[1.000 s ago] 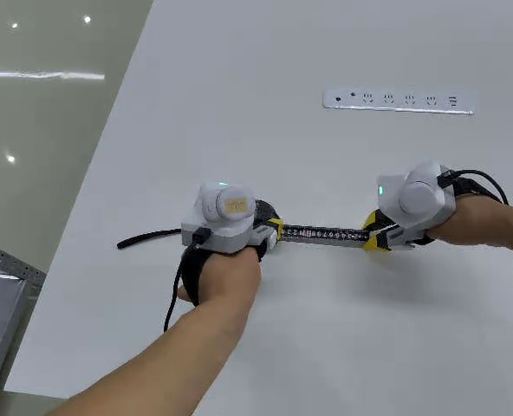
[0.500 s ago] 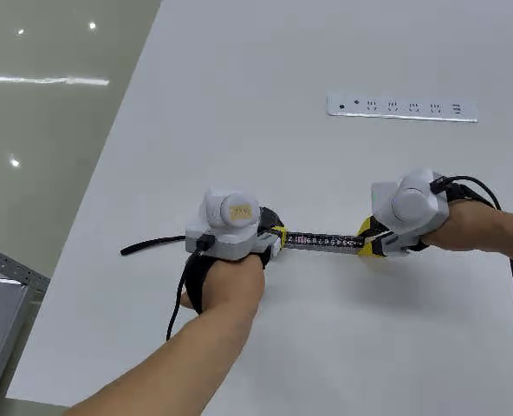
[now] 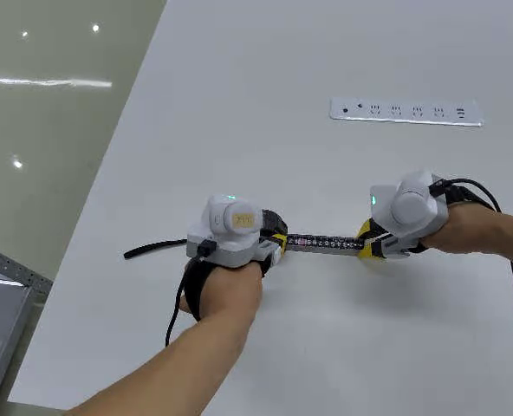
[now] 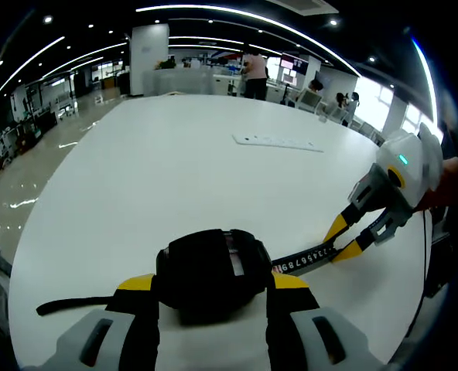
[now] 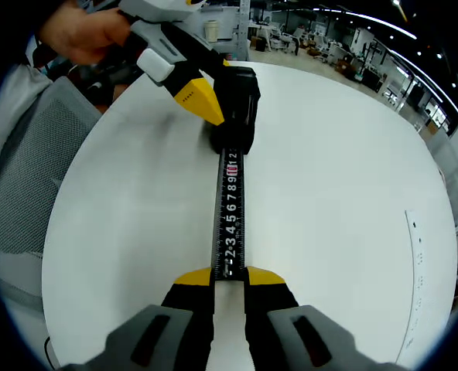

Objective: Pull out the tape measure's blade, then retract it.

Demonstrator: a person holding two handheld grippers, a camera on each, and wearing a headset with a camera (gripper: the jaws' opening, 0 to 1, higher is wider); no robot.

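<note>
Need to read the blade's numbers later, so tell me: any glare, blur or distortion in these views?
Head view: even light, soft shadows on the table, lamp glints on the floor. Right gripper view: blade numerals crisp up to the right claw; fisheye bends the table's edge. Left gripper view: numerals small, legible; tape measure case looms large.

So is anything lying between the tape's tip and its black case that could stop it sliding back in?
Nothing visible. The blade runs straight over bare table from the right gripper, shut on its tip, to the case held by the left gripper. The power strip lies well clear of it.
</note>
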